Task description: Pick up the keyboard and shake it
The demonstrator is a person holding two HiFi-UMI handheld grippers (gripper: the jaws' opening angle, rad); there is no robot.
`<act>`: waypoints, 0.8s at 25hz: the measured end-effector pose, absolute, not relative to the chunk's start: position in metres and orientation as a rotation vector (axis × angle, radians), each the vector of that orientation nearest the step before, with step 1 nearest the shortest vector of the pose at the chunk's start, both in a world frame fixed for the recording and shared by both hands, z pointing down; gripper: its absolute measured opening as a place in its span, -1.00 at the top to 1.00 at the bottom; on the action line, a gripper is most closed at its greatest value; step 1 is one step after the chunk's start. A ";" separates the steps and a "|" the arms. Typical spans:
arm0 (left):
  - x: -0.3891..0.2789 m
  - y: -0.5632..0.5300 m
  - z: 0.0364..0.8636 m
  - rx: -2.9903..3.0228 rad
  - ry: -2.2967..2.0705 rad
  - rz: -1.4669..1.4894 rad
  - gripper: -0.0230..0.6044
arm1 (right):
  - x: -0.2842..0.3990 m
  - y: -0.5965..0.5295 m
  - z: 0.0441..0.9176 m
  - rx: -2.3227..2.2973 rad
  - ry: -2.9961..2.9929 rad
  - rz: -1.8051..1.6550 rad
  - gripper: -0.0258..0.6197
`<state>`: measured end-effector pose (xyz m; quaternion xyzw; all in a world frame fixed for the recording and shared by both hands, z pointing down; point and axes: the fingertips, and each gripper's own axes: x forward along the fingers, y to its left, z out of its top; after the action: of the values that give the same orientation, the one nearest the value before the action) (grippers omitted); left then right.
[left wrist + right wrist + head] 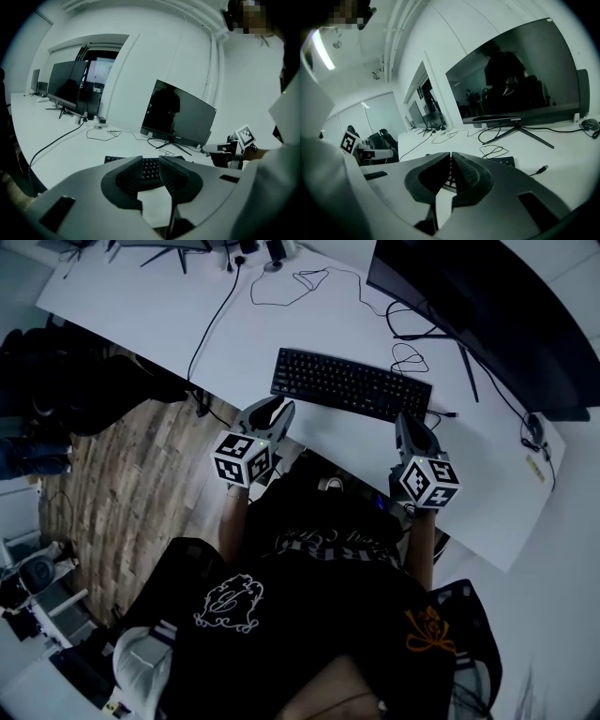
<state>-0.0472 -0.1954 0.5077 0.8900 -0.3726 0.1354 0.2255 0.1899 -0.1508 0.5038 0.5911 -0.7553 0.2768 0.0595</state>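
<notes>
**Both jaws short of the keyboard, neither gripping**

My left gripper (277, 409) has its jaws a little way apart, with nothing pressed between the pads. Through the narrow gap, in the left gripper view, I see the keys of the black keyboard (352, 383) lying beyond them. My right gripper (410, 422) has its jaws clenched together, the ribbed pads meeting at the tips, and it holds nothing.

The keyboard lies flat on the white desk (141, 324), near the front edge, in front of the dark monitor (487, 306). My left jaws point at its left end and my right jaws at its right end. In the head view both tips sit just short of the near edge of the keyboard; I cannot tell whether either touches it.

A thin black cable (309, 282) loops loose on the desk behind the keyboard, and a small plug (541, 168) lies on the desk to its right.
</notes>
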 end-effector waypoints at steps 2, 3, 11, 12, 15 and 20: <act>-0.050 -0.210 0.521 2.434 -1.003 0.400 0.48 | 0.198 -0.160 0.512 1.805 -2.250 0.857 0.86; -0.051 -0.216 0.529 2.423 -0.990 0.418 0.42 | 0.202 -0.163 0.517 1.808 -2.231 0.862 0.85; -0.068 -0.258 0.598 2.315 -0.925 0.569 0.15 | 0.230 -0.187 0.565 1.765 -2.126 0.910 0.59; -0.069 -0.263 0.606 2.299 -0.917 0.586 0.11 | 0.234 -0.190 0.570 1.760 -2.117 0.927 0.52; -0.074 -0.276 0.630 2.257 -0.886 0.643 0.02 | 0.249 -0.201 0.586 1.745 -2.080 0.943 0.34; -0.074 -0.286 0.658 2.189 -0.823 0.704 -0.08 | 0.276 -0.214 0.614 1.686 -1.999 0.954 0.11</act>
<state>-0.0745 -0.2863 0.6576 0.8420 -0.3165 0.2709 0.3427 0.2759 -0.2138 0.6139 0.5960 -0.7066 0.3374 0.1780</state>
